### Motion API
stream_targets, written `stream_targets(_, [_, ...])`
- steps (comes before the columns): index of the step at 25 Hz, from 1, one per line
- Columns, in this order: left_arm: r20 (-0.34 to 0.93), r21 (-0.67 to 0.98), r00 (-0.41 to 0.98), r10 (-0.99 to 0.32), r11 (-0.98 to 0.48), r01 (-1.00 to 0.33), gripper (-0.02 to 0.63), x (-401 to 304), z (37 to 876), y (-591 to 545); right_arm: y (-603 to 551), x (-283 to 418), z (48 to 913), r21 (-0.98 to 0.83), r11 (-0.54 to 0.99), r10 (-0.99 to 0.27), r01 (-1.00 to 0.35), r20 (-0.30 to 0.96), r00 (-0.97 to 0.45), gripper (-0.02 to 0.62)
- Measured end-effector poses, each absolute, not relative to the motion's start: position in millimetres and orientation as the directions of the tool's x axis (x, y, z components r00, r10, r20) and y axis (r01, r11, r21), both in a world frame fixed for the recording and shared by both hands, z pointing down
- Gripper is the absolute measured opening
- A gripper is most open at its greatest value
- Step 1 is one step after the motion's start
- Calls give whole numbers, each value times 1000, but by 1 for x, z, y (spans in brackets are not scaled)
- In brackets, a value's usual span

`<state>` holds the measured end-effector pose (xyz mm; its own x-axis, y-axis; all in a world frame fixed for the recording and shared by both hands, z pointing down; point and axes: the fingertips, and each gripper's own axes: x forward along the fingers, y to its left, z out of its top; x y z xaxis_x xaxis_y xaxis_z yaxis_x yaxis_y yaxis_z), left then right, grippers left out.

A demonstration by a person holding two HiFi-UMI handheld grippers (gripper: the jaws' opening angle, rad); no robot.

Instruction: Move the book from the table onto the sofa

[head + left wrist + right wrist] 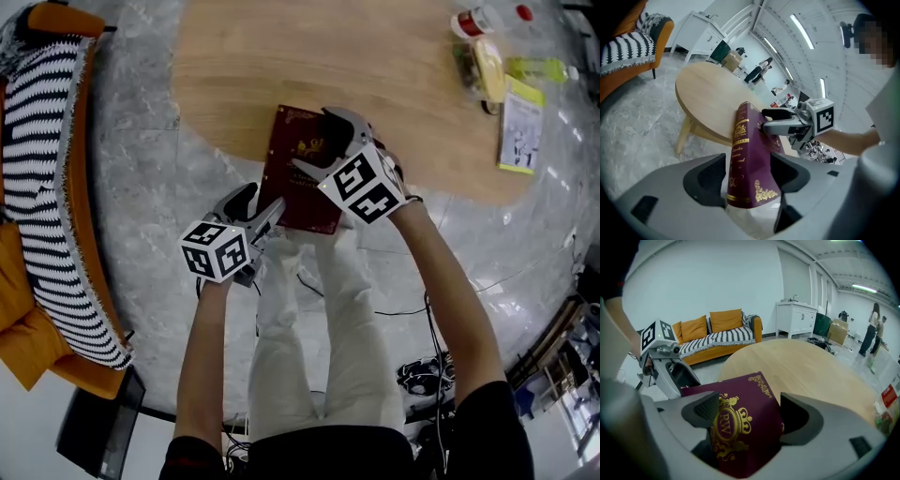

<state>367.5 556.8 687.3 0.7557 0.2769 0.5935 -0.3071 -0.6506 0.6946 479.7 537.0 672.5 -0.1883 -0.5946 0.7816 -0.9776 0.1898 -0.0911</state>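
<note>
Maroon book [300,206] clamped in right gripper [314,141] jaws, left gripper [261,206] jaws apart around its spine.

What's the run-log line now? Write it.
book: tilted up at table edge | right gripper: shut on book | left gripper: open, book between jaws | sofa: not reached

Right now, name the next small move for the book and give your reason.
Probably draw the left gripper back off the book. Its fingers flank the spine without seeming to press, while the right gripper pinches the book's far end and holds it tilted up at the edge of the table. The right one can then likely carry it alone toward the sofa.
</note>
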Motion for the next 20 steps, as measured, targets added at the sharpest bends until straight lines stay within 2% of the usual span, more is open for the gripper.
stream_targets(20, [521,793,736,433,-565,-229,351,370,704,579,538,451,671,-74,256,-607,-964,763,-219,407])
